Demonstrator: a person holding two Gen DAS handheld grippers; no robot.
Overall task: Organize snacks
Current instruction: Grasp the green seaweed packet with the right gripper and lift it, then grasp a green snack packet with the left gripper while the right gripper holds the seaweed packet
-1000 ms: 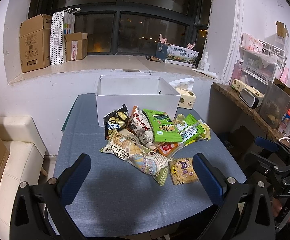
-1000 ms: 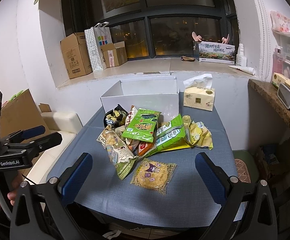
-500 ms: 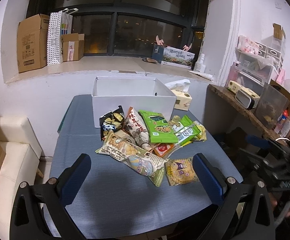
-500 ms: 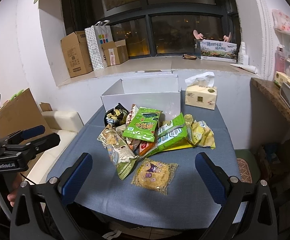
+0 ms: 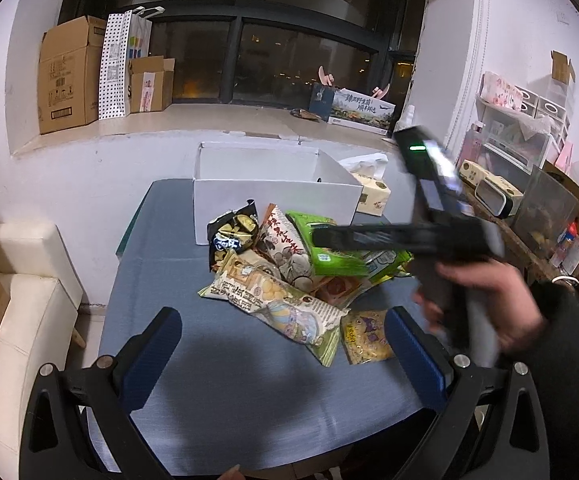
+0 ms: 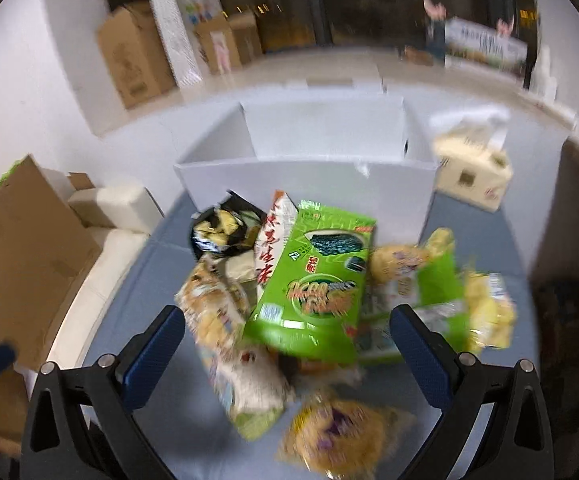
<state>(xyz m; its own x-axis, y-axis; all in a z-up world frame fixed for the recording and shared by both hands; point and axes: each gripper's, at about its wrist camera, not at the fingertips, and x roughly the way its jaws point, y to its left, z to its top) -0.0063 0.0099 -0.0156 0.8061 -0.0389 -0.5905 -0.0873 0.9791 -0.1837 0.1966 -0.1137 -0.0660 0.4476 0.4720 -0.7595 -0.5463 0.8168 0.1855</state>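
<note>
A pile of snack bags lies on the blue table (image 5: pixel 229 392) in front of an open white box (image 5: pixel 273 200). On top is a green seaweed pack (image 6: pixel 317 280); a long beige bag (image 5: pixel 277 304) and a small yellow bag (image 5: pixel 365 340) lie nearest. My right gripper (image 6: pixel 287 344) is open and hangs just above the green pack, which sits between its fingers. In the left wrist view it shows from the side (image 5: pixel 321 236), over the pile. My left gripper (image 5: pixel 281 348) is open and empty, back from the pile above the table's near part.
A tissue box (image 5: pixel 373 196) stands right of the white box. A cream sofa (image 5: pixel 17 320) is left of the table, a cluttered shelf (image 5: pixel 529 208) right. Cardboard boxes (image 5: pixel 69 80) sit on the window ledge behind.
My right gripper has swept forward and down over the pile, now close above the green pack and blurred by motion. My left gripper has barely moved.
</note>
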